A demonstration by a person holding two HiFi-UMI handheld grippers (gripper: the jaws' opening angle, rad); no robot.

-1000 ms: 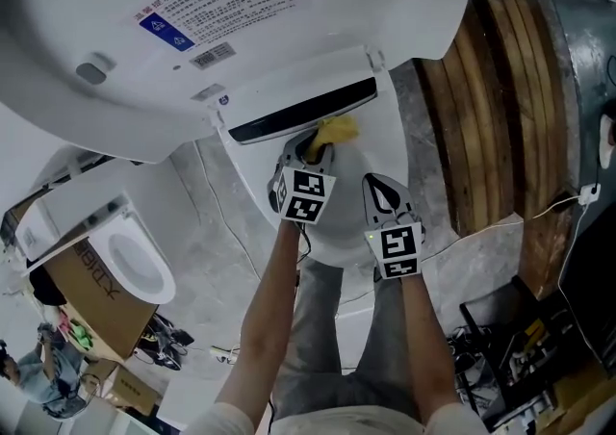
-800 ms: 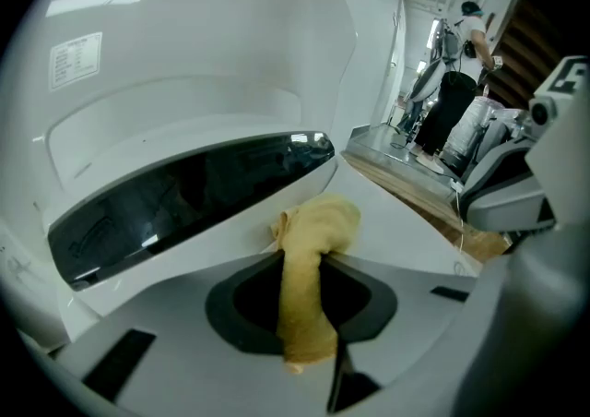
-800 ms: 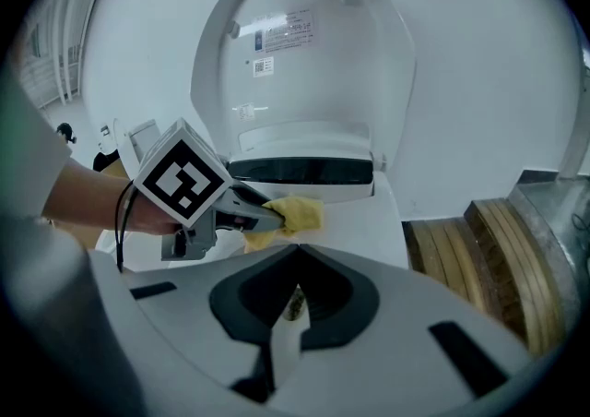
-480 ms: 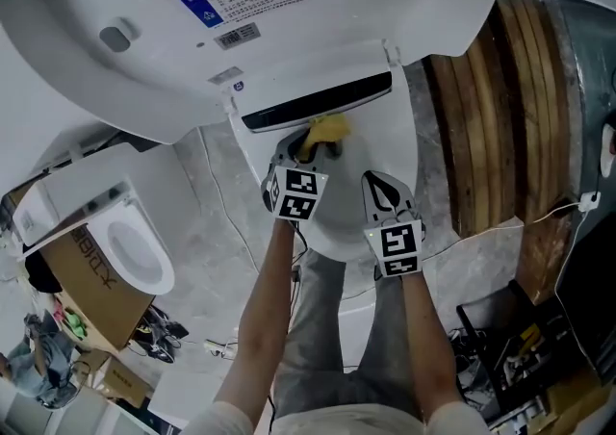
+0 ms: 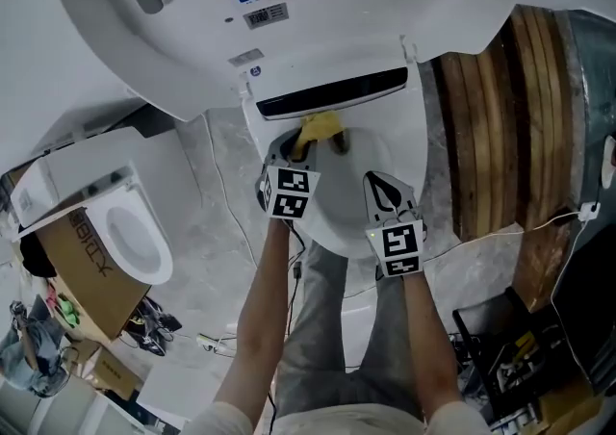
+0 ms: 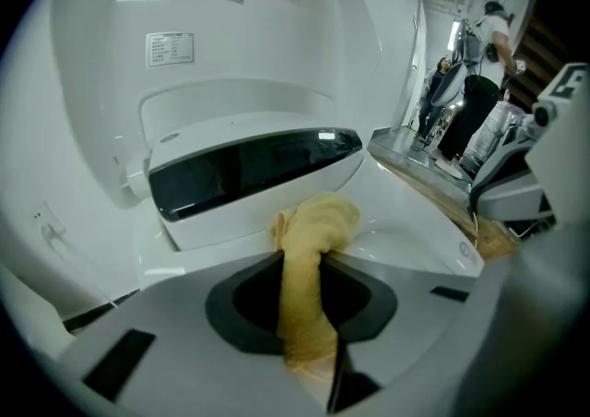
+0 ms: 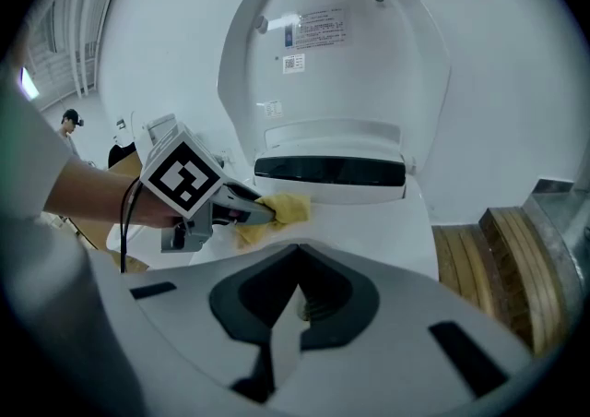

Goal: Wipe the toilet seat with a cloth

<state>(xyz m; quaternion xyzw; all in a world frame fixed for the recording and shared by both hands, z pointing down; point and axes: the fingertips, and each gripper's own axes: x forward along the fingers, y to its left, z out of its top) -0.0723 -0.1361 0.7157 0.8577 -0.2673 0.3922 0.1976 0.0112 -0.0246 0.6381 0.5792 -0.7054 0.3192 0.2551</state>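
Observation:
A white toilet stands with its lid (image 5: pixel 289 29) raised; a black panel (image 5: pixel 332 96) runs along the back of the seat (image 5: pixel 395 159). My left gripper (image 5: pixel 306 142) is shut on a yellow cloth (image 5: pixel 320 124), whose bunched end presses on the rear of the seat just below the panel. In the left gripper view the cloth (image 6: pixel 312 226) sticks out past the left gripper (image 6: pixel 309 263) onto the seat (image 6: pixel 406 217). My right gripper (image 5: pixel 383 189) hovers over the seat's front, shut and holding nothing. The right gripper view shows the right gripper (image 7: pixel 300 251), the cloth (image 7: pixel 281 209) and the seat (image 7: pixel 369 221).
A second toilet (image 5: pixel 135 245) sits on a cardboard box (image 5: pixel 82 294) at the left. Wooden planks (image 5: pixel 491 115) lie to the right of the toilet, with tools and cables (image 5: pixel 520 356) at the lower right. People (image 6: pixel 479 83) stand in the background of the left gripper view.
My left gripper has slid the cloth leftward along the rear of the seat, under the black panel. The right gripper has hardly moved. The head view has shifted.

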